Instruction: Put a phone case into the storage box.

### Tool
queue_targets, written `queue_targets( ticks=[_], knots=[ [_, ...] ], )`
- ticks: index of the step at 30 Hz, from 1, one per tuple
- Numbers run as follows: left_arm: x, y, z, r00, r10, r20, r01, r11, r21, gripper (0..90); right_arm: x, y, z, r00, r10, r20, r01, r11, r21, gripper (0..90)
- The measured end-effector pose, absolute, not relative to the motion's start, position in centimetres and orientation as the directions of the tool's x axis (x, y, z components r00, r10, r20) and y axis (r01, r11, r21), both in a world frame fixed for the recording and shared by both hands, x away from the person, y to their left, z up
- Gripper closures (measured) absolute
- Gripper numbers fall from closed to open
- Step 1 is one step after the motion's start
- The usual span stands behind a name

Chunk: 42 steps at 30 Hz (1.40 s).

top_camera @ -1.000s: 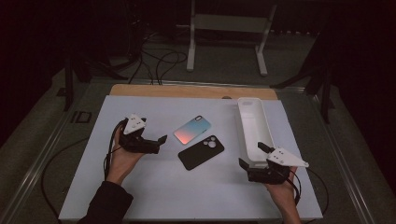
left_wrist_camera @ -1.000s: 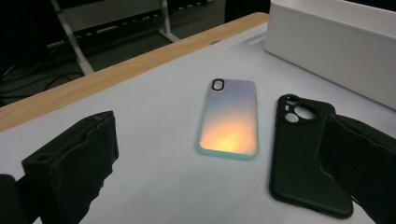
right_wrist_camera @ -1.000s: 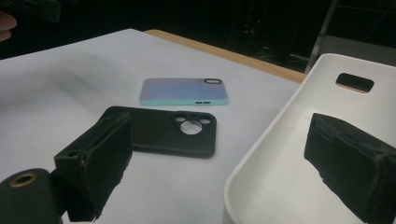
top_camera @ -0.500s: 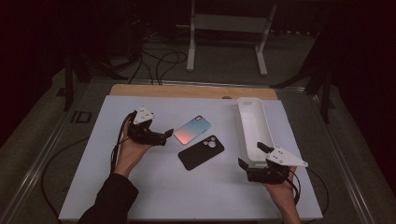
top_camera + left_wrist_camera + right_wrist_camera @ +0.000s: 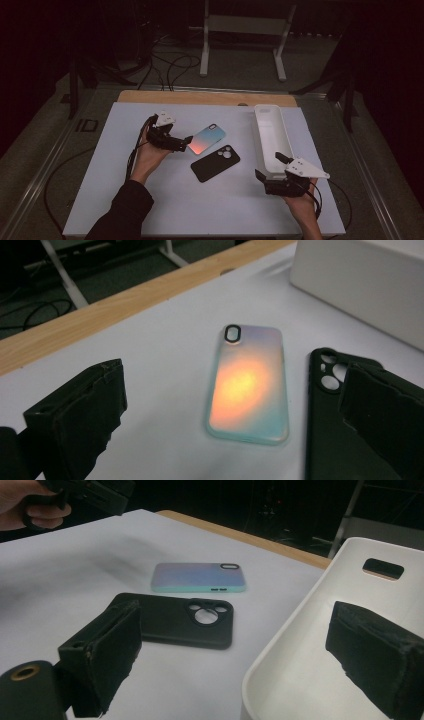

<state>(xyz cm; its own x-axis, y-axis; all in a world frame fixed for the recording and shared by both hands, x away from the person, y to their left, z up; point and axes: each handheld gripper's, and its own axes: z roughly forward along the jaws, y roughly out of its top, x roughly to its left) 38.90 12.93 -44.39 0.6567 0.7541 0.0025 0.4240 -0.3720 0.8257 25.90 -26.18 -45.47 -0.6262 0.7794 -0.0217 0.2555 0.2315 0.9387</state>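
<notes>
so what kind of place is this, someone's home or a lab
Most likely a lab or recording workspace, not a home: a white-topped table in a dark room, cables loose on the floor, and a metal stand behind it.

Bare white table surface (image 5: 125, 200) lies open at six o'clock. At centre, an iridescent pastel phone case (image 5: 206, 139) and a black rubber phone case (image 5: 215, 163) lie just beside each other. A long white plastic bin (image 5: 270, 135) blocks three o'clock.
</notes>
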Motion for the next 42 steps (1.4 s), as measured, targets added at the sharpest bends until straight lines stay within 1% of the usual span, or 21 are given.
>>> queue_targets(
  ticks=[5,13,20,25,33,42],
  knots=[
    [39.7,12.1,-44.5,0.665,0.747,0.02,0.432,-0.406,0.805,0.0,25.9,-26.2,-45.5,-0.629,0.778,-0.022,0.257,0.234,0.938,7.5],
    [41.0,10.8,-45.2,0.677,0.736,0.019,0.468,-0.45,0.76,0.0,25.9,-26.2,-45.5,-0.631,0.776,-0.02,0.26,0.236,0.936,7.5],
    [41.9,9.8,-46.4,0.683,0.73,0.003,0.507,-0.477,0.718,0.0,26.0,-26.2,-45.6,-0.632,0.775,-0.019,0.26,0.235,0.937,7.5],
    [42.5,9.0,-47.4,0.693,0.721,0.013,0.521,-0.513,0.682,0.0,26.0,-26.2,-45.6,-0.634,0.773,-0.018,0.26,0.236,0.936,7.5],
    [43.2,7.9,-49.1,0.703,0.711,-0.001,0.551,-0.544,0.633,0.0,26.0,-26.2,-45.7,-0.637,0.771,-0.016,0.264,0.238,0.935,7.5],
    [43.7,7.2,-50.4,0.701,0.713,-0.018,0.58,-0.556,0.595,0.0,26.0,-26.3,-45.7,-0.637,0.771,-0.014,0.267,0.237,0.934,7.5]
  ],
)
